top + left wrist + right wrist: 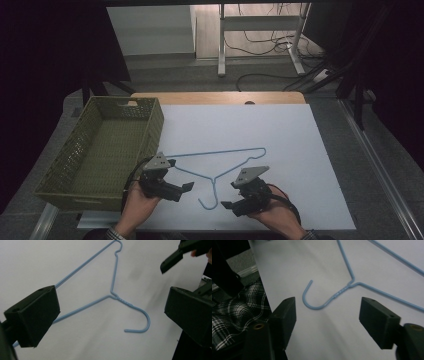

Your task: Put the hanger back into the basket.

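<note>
A blue wire hanger (220,167) lies flat on the white table (300,150), a little toward six o'clock of its middle. Nothing holds it, and the green basket (65,165) at nine o'clock is empty, so whatever is meant for the hanger, I'd say it has barely started: everything is left to do.

The left gripper (184,189) hovers just at the hanger's eight o'clock side, jaws spread wide, with nothing between them. In the left gripper view one jaw overlaps the lower wire, but I cannot tell if it touches. The right gripper (229,204) sits at five o'clock of the hook, jaws likewise wide and empty.

The hanger's long bar runs from nine to three o'clock on the far side; its hook points toward six o'clock, at the person, curling toward seven.
</note>
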`<state>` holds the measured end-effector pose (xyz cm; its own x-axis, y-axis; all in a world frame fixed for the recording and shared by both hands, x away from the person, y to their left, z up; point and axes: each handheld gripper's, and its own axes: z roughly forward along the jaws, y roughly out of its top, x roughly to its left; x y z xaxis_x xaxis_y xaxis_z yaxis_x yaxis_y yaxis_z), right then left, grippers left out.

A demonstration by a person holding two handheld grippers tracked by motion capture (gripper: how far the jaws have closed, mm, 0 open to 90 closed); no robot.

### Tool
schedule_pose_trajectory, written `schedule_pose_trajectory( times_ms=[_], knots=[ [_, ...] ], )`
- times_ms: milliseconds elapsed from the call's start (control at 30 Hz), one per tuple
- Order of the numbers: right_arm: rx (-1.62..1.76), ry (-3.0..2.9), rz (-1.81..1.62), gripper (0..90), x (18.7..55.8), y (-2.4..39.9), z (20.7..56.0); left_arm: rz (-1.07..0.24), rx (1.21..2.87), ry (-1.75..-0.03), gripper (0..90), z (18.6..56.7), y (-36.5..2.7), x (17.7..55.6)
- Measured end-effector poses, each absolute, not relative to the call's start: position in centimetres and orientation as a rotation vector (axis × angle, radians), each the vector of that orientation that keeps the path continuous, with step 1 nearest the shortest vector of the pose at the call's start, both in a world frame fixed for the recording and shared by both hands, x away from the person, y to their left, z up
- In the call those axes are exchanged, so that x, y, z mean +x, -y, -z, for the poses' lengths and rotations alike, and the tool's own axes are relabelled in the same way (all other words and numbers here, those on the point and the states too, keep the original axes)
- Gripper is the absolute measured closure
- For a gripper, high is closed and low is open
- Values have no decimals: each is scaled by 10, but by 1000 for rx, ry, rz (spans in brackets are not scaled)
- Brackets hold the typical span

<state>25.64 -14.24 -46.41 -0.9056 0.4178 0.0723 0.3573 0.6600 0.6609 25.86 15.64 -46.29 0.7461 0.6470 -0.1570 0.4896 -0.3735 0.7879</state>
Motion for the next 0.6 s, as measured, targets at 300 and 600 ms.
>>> schedule_pose_trajectory(
  times_ms=[300,600],
  knots=[
    [472,-2907,-1011,591,259,110,484,-232,2051,-884,0,471,-158,262],
    [383,-2987,-984,755,263,90,500,-234,2058,-906,0,477,-158,265]
  ],
)
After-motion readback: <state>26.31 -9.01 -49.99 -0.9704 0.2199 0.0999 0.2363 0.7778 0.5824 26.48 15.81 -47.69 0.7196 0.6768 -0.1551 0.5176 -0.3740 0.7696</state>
